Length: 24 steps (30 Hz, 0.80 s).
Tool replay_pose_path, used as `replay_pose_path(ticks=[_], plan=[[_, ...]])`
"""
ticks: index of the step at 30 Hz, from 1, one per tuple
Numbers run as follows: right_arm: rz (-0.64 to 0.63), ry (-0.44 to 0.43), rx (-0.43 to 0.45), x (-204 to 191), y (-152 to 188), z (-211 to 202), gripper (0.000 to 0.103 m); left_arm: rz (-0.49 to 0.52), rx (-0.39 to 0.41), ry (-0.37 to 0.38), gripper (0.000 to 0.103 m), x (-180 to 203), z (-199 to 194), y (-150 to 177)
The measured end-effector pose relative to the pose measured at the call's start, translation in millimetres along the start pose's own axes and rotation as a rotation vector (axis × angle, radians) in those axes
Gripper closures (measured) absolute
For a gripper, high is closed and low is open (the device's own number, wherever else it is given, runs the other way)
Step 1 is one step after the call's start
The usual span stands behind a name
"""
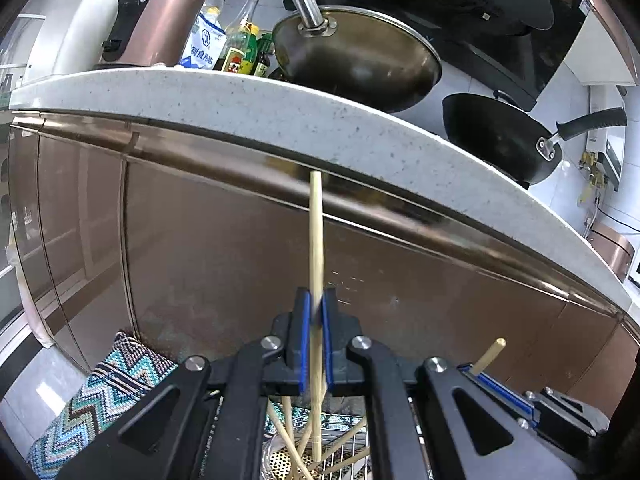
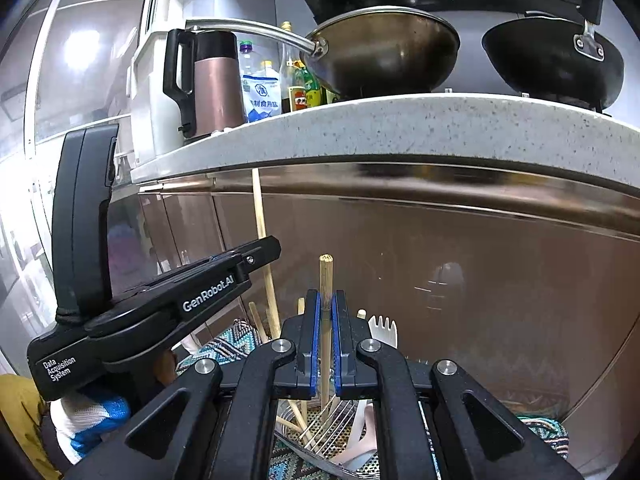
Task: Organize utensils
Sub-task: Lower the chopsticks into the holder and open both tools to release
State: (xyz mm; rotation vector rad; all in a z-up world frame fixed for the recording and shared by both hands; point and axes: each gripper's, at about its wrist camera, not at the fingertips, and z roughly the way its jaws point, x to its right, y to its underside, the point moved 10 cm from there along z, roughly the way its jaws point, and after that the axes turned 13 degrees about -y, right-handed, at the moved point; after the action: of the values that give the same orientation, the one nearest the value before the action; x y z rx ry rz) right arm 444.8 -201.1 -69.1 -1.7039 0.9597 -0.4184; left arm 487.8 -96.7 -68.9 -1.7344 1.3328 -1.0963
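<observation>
My left gripper (image 1: 316,300) is shut on a long pale wooden chopstick (image 1: 315,232) that stands nearly upright, its top in front of the counter edge and its lower end down among other chopsticks (image 1: 288,440). In the right wrist view the same gripper (image 2: 272,248) shows at the left with that chopstick (image 2: 260,216). My right gripper (image 2: 327,300) is shut on a second upright chopstick (image 2: 326,276), whose foot reaches into a perforated metal utensil drainer (image 2: 348,436). A white plastic fork (image 2: 382,330) and more chopsticks (image 2: 256,320) stand in the drainer. The right gripper (image 1: 476,368) shows low right in the left wrist view.
A speckled white counter edge (image 1: 320,120) overhangs brown cabinet fronts (image 1: 200,240) just behind the utensils. On it stand two woks (image 2: 384,52), a kettle (image 2: 212,84), a salt bag and bottles. A zigzag-patterned cloth (image 1: 104,392) lies under the drainer. A gloved hand (image 2: 92,416) holds the left gripper.
</observation>
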Motion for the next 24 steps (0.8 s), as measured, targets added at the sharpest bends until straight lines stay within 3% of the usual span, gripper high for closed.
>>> replay_pose_path(ticks=[7, 11, 20, 24], plan=[[0.019, 0.001, -0.011, 3, 7, 1, 0.097, -0.013, -0.004, -0.012, 0.096, -6, 4, 7], [0.034, 0.0, -0.011, 5, 8, -1, 0.093, -0.011, -0.007, -0.004, 0.087, -7, 1, 7], [0.047, 0.012, 0.007, 3, 3, -13, 0.083, -0.004, -0.008, -0.015, 0.086, -21, -26, 4], [0.056, 0.034, 0.019, -1, 2, -29, 0.076, 0.024, -0.023, -0.039, 0.073, -29, -47, 4]])
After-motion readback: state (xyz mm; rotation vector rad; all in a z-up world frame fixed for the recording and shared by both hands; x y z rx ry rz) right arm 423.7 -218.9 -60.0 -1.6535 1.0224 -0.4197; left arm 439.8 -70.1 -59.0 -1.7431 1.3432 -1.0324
